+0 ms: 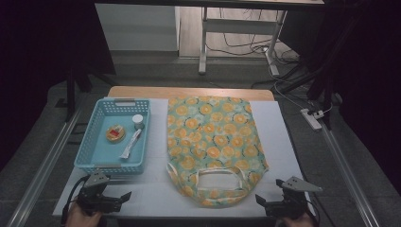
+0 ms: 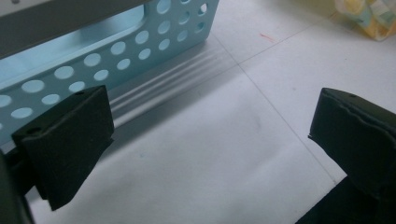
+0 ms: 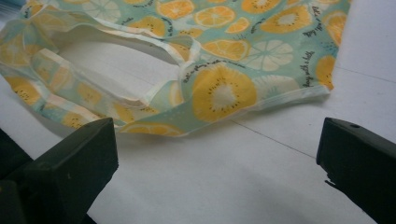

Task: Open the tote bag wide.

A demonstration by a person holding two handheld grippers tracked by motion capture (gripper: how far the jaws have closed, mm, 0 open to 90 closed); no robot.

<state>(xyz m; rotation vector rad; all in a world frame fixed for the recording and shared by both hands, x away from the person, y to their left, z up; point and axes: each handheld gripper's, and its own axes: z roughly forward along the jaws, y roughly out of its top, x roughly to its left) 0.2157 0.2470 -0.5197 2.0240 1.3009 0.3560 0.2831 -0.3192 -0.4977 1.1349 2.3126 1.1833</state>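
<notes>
On white mat: flat orange-print tote bag [image 1: 215, 142], handles nearest; both tools released, empty.

From the high view, light falls from above onto my desk [image 1: 279, 142], leaving the white surface bright while the room around it sinks into near black at both sides. The picture is soft and a little grainy. In my left gripper view the basket [image 2: 112, 51] throws a striped, layered shadow on the desk, and the far corner washes out pale. In my right gripper view the bag [image 3: 224, 88] is fairly sharp; my black jaws in the foreground are blurred and featureless.
</notes>
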